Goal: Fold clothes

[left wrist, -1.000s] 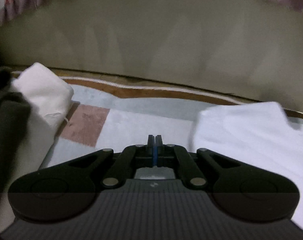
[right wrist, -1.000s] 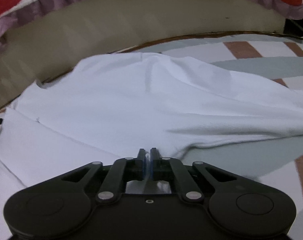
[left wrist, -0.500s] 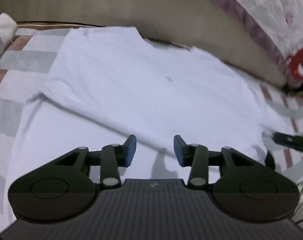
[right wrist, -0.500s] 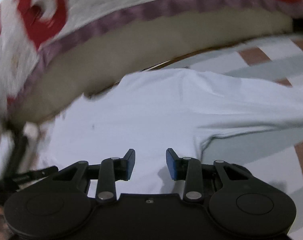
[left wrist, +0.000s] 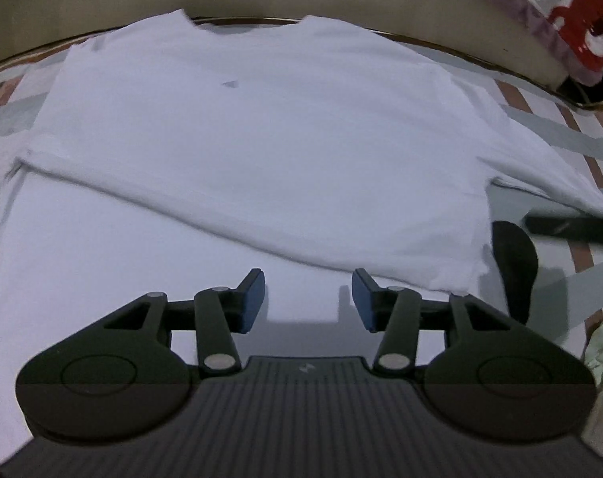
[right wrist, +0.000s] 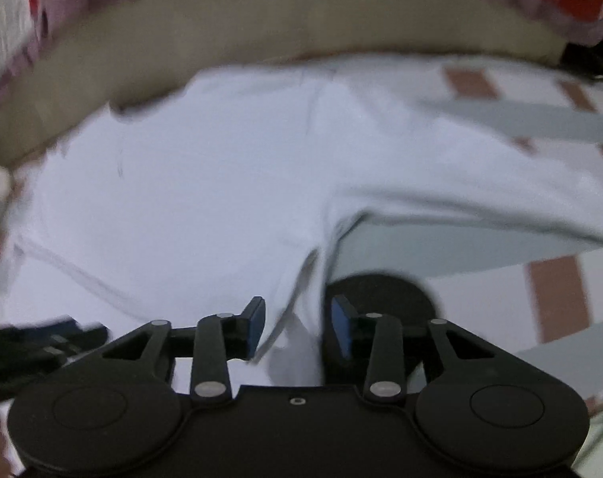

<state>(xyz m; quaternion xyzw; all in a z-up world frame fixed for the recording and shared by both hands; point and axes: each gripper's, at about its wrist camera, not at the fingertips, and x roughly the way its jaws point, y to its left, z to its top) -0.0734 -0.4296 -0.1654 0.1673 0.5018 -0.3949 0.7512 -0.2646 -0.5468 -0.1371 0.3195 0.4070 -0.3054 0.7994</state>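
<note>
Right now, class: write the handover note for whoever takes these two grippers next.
Left gripper: open, jaws have just been opening, nothing between them, over the shirt.
Right gripper: open, jaws have just been opening; shirt's side edge lies between its fingers, not pinched.
Shirt: spread on the checked cloth, left sleeve folded across the body, right sleeve out.
Done: left sleeve fold.
Left: right sleeve, then body.

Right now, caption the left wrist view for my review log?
Open left gripper above white shirt on checked mat.
</note>
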